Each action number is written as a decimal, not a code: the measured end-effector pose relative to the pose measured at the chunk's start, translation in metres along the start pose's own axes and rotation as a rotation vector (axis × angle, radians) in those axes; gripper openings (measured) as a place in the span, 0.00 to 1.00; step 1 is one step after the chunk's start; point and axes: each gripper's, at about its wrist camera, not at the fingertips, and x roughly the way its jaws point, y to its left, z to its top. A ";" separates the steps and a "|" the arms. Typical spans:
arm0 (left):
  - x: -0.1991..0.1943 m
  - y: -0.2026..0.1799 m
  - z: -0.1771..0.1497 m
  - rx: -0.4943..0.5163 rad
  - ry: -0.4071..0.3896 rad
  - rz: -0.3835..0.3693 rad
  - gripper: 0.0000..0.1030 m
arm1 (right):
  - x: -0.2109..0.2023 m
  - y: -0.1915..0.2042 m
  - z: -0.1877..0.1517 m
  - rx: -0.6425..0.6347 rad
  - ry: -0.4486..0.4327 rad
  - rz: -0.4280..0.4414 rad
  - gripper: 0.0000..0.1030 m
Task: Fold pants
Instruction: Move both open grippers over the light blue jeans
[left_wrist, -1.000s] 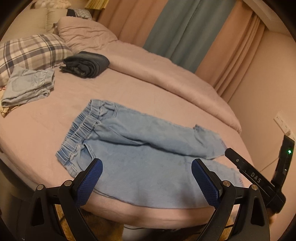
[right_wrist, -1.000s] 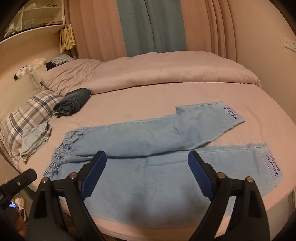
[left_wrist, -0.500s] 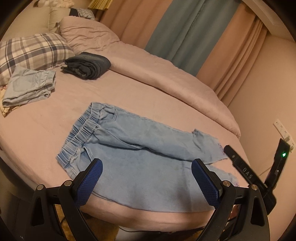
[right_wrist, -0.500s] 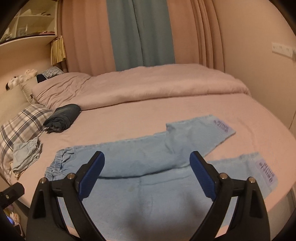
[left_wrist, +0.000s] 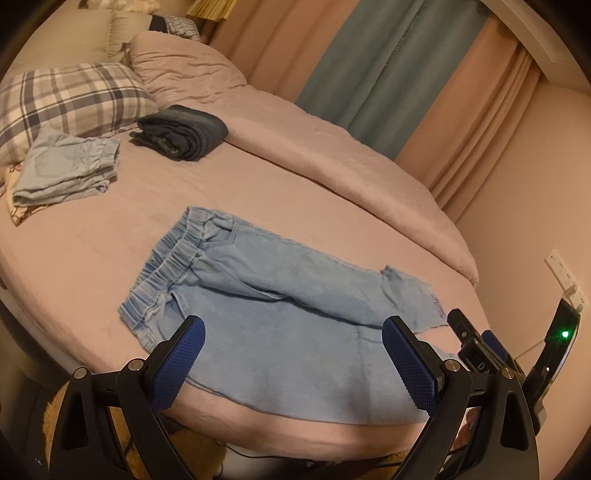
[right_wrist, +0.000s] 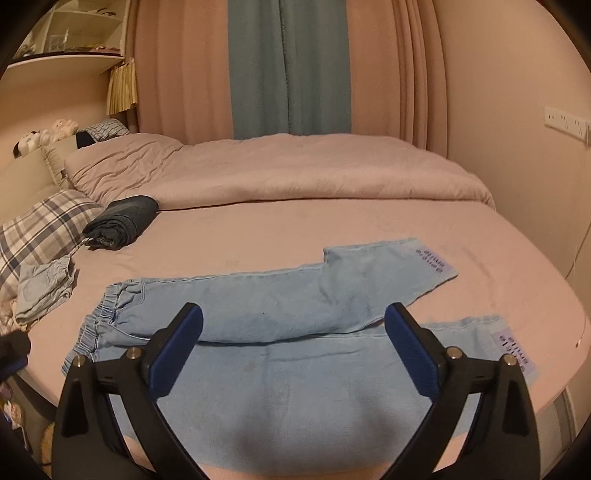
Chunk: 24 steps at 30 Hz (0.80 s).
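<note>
Right wrist view: a wide bed (right_wrist: 332, 221) under a pinkish sheet fills the frame, a rumpled duvet (right_wrist: 277, 170) of the same colour piled along its far side against pink-and-teal curtains (right_wrist: 288, 66). A plaid pillow (right_wrist: 40, 225) sits at the left edge. The light-blue denim pants (right_wrist: 258, 354) lie flat on the near part of the bed, elastic waistband to the left, hems to the right — the far leg bends up and away from the near one, and each hem carries a printed patch. Near edge of the pants lies close to the mattress edge.

Smaller items, well apart from the pants: a folded dark-blue garment (right_wrist: 122, 221) beside the pillow, and a folded pale-blue garment (right_wrist: 44, 288) in front of it.

Right gripper (right_wrist: 293, 354) hovers over the near leg; its jaws have just been opening and now stand wide, blue pads clear of the cloth, nothing gripped.

Left wrist view: left gripper (left_wrist: 293, 363) hangs over the near leg by the waistband end, jaws spread wide, holding nothing. The right gripper's body shows at the lower right edge — a green light lit on it.
</note>
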 end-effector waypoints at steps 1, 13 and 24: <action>0.000 -0.002 0.001 0.017 -0.009 0.000 0.94 | -0.003 0.000 0.000 -0.009 -0.006 -0.007 0.97; 0.041 0.005 0.005 0.002 0.030 -0.053 0.94 | -0.004 -0.001 -0.020 -0.043 0.068 0.003 0.98; 0.073 0.017 -0.014 0.040 0.058 0.044 0.94 | 0.010 -0.028 -0.032 0.097 0.114 -0.025 0.98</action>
